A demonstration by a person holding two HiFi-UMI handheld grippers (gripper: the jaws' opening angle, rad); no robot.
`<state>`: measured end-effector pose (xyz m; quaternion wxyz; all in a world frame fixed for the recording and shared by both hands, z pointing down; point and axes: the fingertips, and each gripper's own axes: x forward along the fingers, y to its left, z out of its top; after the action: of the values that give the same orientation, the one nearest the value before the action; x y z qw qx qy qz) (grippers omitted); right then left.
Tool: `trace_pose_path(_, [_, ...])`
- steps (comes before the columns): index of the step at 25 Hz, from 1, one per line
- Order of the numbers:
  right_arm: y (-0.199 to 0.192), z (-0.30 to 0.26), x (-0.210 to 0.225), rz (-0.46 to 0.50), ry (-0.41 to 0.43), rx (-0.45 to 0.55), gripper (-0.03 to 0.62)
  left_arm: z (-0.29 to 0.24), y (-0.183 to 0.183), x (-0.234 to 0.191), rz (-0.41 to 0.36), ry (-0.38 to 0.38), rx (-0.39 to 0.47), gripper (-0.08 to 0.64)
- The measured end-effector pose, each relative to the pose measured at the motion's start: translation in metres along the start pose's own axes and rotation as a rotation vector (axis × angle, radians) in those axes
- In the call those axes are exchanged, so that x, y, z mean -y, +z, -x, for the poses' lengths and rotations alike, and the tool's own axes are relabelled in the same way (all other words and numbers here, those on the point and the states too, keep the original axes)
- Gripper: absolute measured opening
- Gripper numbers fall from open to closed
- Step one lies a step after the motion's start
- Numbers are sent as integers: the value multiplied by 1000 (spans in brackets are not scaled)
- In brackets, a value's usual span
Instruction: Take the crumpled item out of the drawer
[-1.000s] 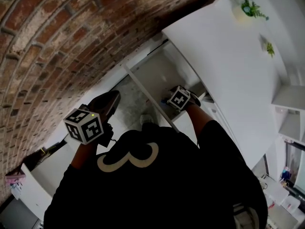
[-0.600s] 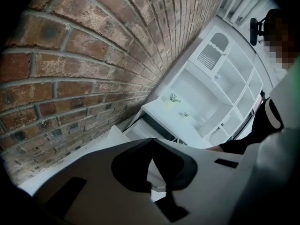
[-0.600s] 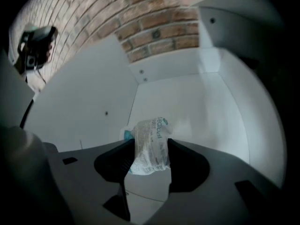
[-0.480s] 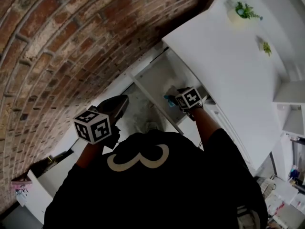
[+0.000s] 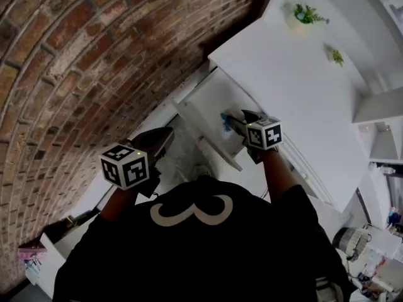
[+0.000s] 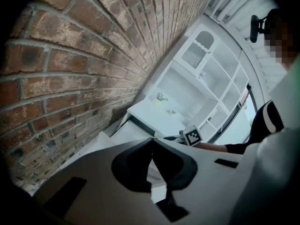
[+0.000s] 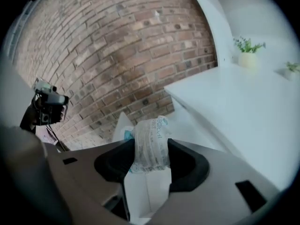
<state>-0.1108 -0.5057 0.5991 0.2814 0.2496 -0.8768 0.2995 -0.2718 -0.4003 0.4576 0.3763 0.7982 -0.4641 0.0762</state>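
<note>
The crumpled item is a scrunched clear plastic packet with blue print. My right gripper is shut on it, with the packet standing up between the pads. In the head view the right gripper holds the crumpled item just above the open white drawer under the cabinet top. My left gripper hangs to the left of the drawer, near the brick wall. In its own view the left gripper has its tips touching and nothing between them.
A brick wall runs along the left. The white cabinet top carries two small potted plants. White shelving stands at the far right. The person's black shirt fills the lower head view.
The right gripper has risen out of the drawer with the crumpled item and moved up and right. The left gripper has stayed about where it was.
</note>
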Motion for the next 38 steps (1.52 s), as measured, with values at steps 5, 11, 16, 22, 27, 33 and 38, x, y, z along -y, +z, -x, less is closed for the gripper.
trace_pose_path(5, [33,48,-46,67,34,143,216,15,13,25,-46,-45,30,3])
trace_pose_path(11, [56,110,-102,82,77,286,215,35,28,61,-111,-109,89,3])
trace_pose_path(16, [71,158,-141,112,117,409,216,50,35,91,-151,-168,132,3])
trace_pose_path(22, [80,195,-183,189,161,496,217,71,42,120,-204,-229,179,3])
trace_pose_path(27, [91,220,-204,245,163,566,216,79,49,125,-269,-198,205,3])
trace_pose_path(33, [92,230,-209,283,136,587,205,85,52,145,-302,-228,218,2])
trace_pose_path(38, [91,226,-207,273,135,583,199,85,56,144,-300,-241,228,3])
